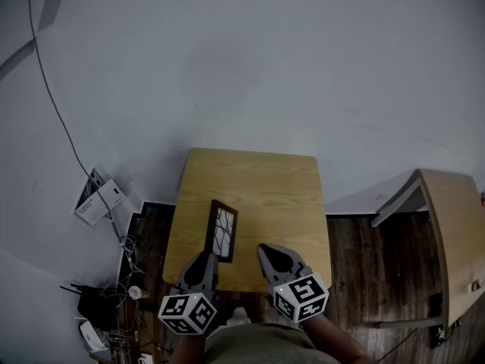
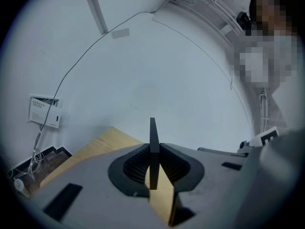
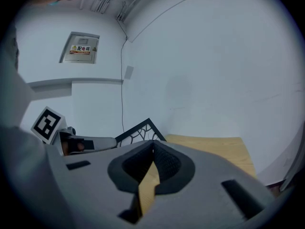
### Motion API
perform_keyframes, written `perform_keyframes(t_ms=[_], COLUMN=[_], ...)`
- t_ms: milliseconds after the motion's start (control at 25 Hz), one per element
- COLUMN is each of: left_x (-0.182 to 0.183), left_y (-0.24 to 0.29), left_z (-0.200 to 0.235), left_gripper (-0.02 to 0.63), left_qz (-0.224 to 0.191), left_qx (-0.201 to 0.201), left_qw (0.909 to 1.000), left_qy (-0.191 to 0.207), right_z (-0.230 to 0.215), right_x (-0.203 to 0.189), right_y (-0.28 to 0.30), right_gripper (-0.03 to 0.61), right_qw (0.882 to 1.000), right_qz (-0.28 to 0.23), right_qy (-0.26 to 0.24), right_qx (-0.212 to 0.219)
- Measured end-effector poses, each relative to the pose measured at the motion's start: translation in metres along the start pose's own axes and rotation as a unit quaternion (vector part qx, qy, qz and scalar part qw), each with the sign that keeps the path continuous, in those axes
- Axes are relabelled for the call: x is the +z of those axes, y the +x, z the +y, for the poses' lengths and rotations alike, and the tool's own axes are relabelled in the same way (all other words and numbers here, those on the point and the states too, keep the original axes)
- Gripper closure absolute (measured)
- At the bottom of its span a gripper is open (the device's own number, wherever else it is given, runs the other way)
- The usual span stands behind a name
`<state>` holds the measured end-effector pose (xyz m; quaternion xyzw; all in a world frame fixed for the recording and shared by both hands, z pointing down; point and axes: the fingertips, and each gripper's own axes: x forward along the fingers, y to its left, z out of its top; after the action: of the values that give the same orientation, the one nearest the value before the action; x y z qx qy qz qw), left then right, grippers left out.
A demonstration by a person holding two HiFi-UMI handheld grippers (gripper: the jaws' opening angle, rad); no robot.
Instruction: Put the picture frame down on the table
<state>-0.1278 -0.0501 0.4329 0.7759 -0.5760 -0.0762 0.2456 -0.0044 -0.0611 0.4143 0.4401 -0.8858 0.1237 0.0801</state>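
Ok, near first: my left gripper [image 1: 204, 258] clamped on picture frame [image 1: 222, 231], jaws pressing both its faces. Left gripper view shows frame only edge-on, thin dark slab; right gripper view shows its lattice face. My right gripper [image 1: 267, 250] has jaws pressed together, nothing between. Frame stands on edge over near-left part of table [image 1: 258, 177]; touching or not, can't tell. Head view alone shows second table [image 1: 458, 233] at right. Count: two grippers, one frame, two tables.
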Motion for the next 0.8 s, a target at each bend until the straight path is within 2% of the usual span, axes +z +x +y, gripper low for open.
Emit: perform_keyframes(t_ms=[440,800], left_x=[-0.005,-0.026], left_y=[0.037,0.066], left_z=[0.024,0.039], left_gripper=[0.552,0.552], left_qz=[0.031,0.053], left_qx=[-0.014,-0.007], left_qw=[0.9994,0.9984], left_qy=[-0.005,-0.020], right_z=[-0.016,-0.032], right_x=[-0.004,-0.015], right_y=[0.032,0.047], right_gripper=[0.578,0.578], right_qw=[1.000,0.999], right_qz=[0.010,0.029], right_qy=[0.009,0.013], right_qx=[-0.026,-0.026])
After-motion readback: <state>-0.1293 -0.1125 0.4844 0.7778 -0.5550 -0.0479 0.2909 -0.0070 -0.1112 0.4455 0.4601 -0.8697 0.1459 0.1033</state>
